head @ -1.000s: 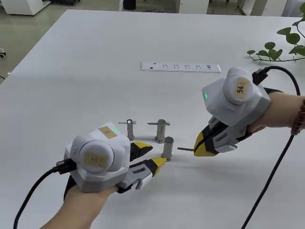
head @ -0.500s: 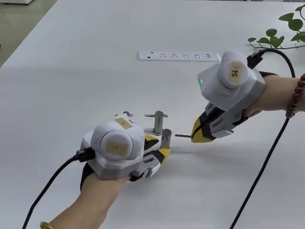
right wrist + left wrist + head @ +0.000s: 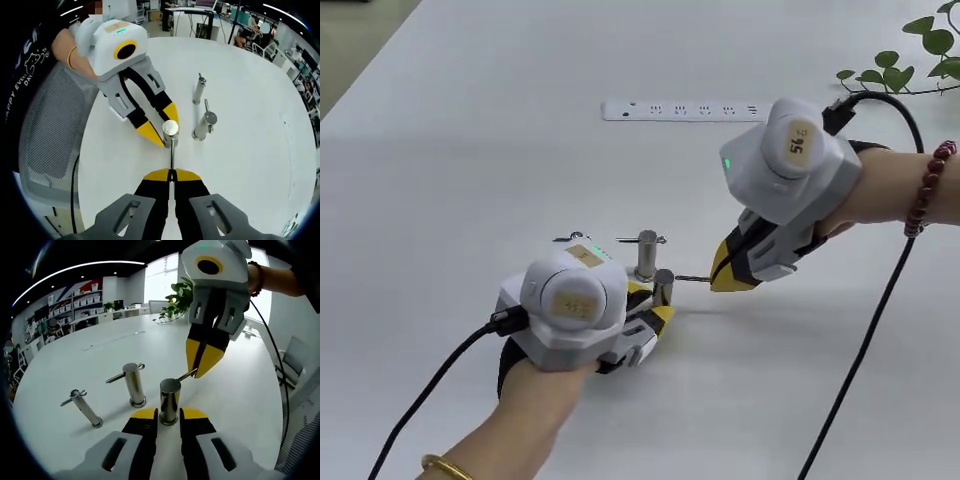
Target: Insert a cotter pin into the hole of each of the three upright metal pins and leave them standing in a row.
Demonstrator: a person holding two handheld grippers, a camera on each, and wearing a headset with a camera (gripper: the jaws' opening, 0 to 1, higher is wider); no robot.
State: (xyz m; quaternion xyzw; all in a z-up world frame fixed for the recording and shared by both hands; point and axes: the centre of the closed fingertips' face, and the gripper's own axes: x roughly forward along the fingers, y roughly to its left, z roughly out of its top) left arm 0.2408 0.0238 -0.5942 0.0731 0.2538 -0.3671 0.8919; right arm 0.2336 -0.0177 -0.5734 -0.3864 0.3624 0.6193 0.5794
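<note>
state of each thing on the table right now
near metal pin: upright, no cotter pin through, gripped by left claw
middle metal pin: upright, cotter pin through it
far metal pin: upright, cotter pin through it
loose cotter pin: in right claw, tip at near pin
power strip: sockets empty

Head view, upper right: round tan sticker (image 3: 798,143) on the right gripper (image 3: 721,282), handwritten digits, apparently "56", turned sideways.
Lower left: tan stickers (image 3: 572,305) on the left gripper (image 3: 656,306), writing illegible.
Right gripper view, left edge: dark garment (image 3: 17,85), white print "HAPPY EVE…", cut off.
</note>
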